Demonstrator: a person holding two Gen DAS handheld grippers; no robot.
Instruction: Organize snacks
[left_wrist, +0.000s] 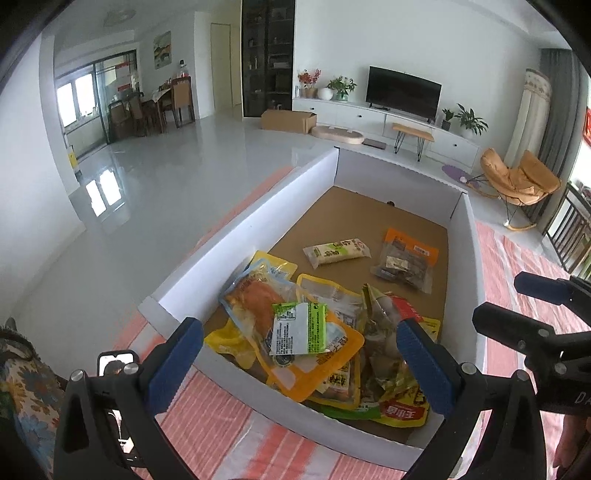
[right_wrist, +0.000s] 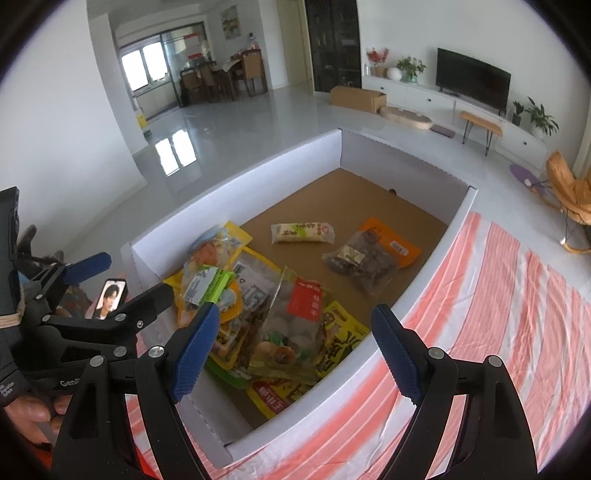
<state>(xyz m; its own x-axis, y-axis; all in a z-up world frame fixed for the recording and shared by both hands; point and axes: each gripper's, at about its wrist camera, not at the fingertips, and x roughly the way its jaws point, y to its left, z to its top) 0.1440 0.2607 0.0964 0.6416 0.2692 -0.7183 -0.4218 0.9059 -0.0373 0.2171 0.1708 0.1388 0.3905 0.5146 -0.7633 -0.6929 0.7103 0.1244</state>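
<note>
A white cardboard box (left_wrist: 258, 218) with a brown floor sits on a striped cloth; it also shows in the right wrist view (right_wrist: 236, 184). A pile of snack packets fills its near end, topped by a green-and-white packet (left_wrist: 299, 328) (right_wrist: 205, 282) and a clear bag with a red label (right_wrist: 295, 314). Farther in lie a pale stick-shaped packet (left_wrist: 337, 252) (right_wrist: 303, 232) and an orange-and-dark packet (left_wrist: 404, 264) (right_wrist: 369, 254). My left gripper (left_wrist: 299, 356) is open and empty over the near wall. My right gripper (right_wrist: 295, 343) is open and empty above the pile.
The orange-and-white striped cloth (right_wrist: 498, 314) covers the surface around the box. A phone (right_wrist: 109, 297) stands to the left of the box. Beyond are a tiled floor, a TV unit (left_wrist: 404, 90), a carton (left_wrist: 288, 120) and an orange chair (left_wrist: 517, 177).
</note>
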